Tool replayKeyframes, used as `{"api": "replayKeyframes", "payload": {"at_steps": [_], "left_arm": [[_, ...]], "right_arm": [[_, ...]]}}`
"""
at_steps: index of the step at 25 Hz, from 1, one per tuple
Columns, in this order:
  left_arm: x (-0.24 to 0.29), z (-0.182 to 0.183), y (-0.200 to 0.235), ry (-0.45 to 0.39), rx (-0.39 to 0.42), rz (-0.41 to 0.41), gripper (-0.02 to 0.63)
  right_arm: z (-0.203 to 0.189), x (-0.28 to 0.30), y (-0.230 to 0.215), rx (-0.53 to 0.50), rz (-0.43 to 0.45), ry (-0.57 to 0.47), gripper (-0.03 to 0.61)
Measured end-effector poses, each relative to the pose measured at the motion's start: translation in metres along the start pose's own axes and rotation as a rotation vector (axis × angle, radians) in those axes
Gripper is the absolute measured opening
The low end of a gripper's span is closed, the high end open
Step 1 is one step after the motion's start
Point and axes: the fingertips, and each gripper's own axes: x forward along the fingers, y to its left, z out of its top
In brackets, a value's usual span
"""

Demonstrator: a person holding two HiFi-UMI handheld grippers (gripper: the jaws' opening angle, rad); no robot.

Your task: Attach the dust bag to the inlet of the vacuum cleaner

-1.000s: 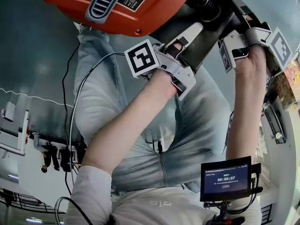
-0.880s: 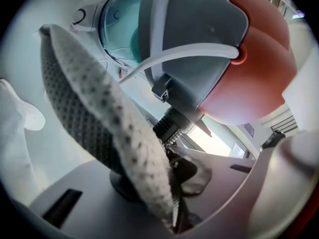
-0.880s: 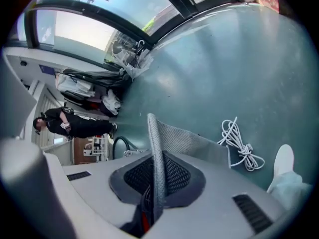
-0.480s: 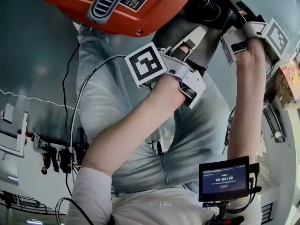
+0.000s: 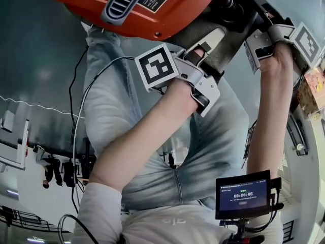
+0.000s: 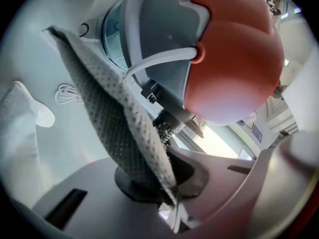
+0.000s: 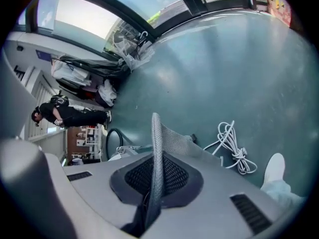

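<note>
The red and grey vacuum cleaner (image 5: 132, 4) fills the top of the head view. Its black ribbed inlet (image 6: 167, 124) sticks out under the body in the left gripper view. The grey dotted mesh dust bag (image 6: 112, 123) hangs between both grippers just below the vacuum. My left gripper (image 6: 172, 205) is shut on one edge of the bag, and the cloth touches or almost touches the inlet. My right gripper (image 7: 149, 208) is shut on the opposite edge (image 7: 157, 153), seen edge-on. In the head view the left gripper (image 5: 205, 42) and right gripper (image 5: 256, 32) flank the bag (image 5: 226, 44).
A coiled white cable (image 7: 232, 148) lies on the green floor beside a white shoe (image 7: 274, 171). A person in black (image 7: 67, 114) stands far off near bags and shelves. A small timer screen (image 5: 244, 193) and the person's legs in jeans (image 5: 132, 131) are below.
Both grippers have carried the bag a little toward the vacuum. In the left gripper view the vacuum body looms larger and the inlet sits closer to the cloth.
</note>
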Motion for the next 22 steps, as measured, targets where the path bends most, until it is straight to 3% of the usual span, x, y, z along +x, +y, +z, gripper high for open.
{"api": "replayKeyframes", "payload": {"at_steps": [3, 6, 10, 15, 19, 22], "left_arm": [[0.000, 0.001, -0.004, -0.011, 0.022, 0.001, 0.024], [-0.002, 0.010, 0.000, -0.040, 0.039, 0.015, 0.025], [-0.008, 0.018, 0.000, -0.060, -0.017, 0.001, 0.023], [-0.011, 0.002, 0.000, -0.063, -0.021, -0.017, 0.024], [-0.015, 0.010, -0.011, -0.090, -0.028, 0.001, 0.023], [-0.017, 0.019, -0.013, -0.112, 0.015, 0.006, 0.024]], "right_arm": [[-0.004, 0.005, 0.005, -0.012, 0.023, 0.035, 0.023], [-0.012, -0.004, 0.019, 0.040, 0.039, 0.004, 0.023], [-0.015, -0.007, 0.025, 0.114, 0.060, -0.034, 0.025], [-0.011, -0.008, 0.010, 0.116, -0.068, -0.030, 0.025], [-0.017, -0.005, 0.021, 0.231, 0.013, -0.006, 0.025], [-0.022, -0.012, 0.032, 0.163, 0.028, -0.058, 0.025]]}}
